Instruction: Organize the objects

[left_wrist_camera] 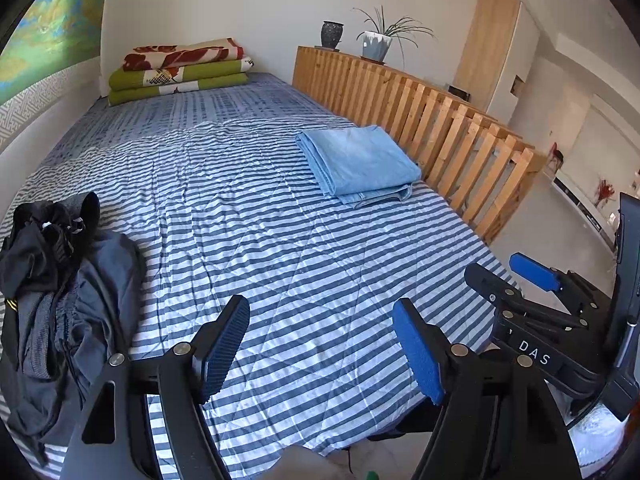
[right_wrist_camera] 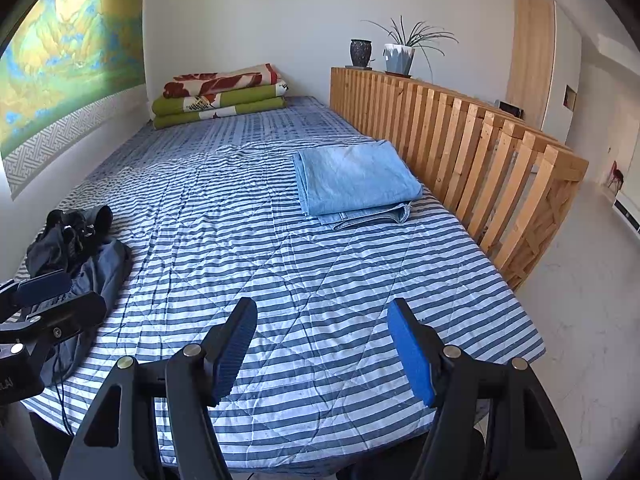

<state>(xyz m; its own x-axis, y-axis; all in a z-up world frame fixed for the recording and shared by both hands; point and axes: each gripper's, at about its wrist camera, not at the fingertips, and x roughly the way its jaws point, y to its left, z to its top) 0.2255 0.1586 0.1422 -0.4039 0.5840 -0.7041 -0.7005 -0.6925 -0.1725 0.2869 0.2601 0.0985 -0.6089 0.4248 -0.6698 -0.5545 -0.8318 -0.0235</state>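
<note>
**Both grippers free over the bed, dark clothes pile up next**

I have the left gripper (left_wrist_camera: 320, 354) low in the frame, jaws spread wide and holding nothing, above the striped bedcover (left_wrist_camera: 280, 248). The right gripper (right_wrist_camera: 322, 354) is the same: released, empty, hanging over the near end of the bed.

The crumpled dark clothes (left_wrist_camera: 60, 292) lie in a heap at the left edge of the left wrist view, resting on the cover. The folded blue cloth (left_wrist_camera: 356, 162) sits right of centre, just beside the wooden slat rail (left_wrist_camera: 440, 132). Folded blankets (left_wrist_camera: 180, 70) are stacked in the upper left, against the wall.

I judge that one item is already sorted and the heap is what is left. My next move, I think, calls for swinging the left gripper toward the heap and pinching one layer, not the whole tangle; the loose fabric and its drawstring could drag or snag.
</note>
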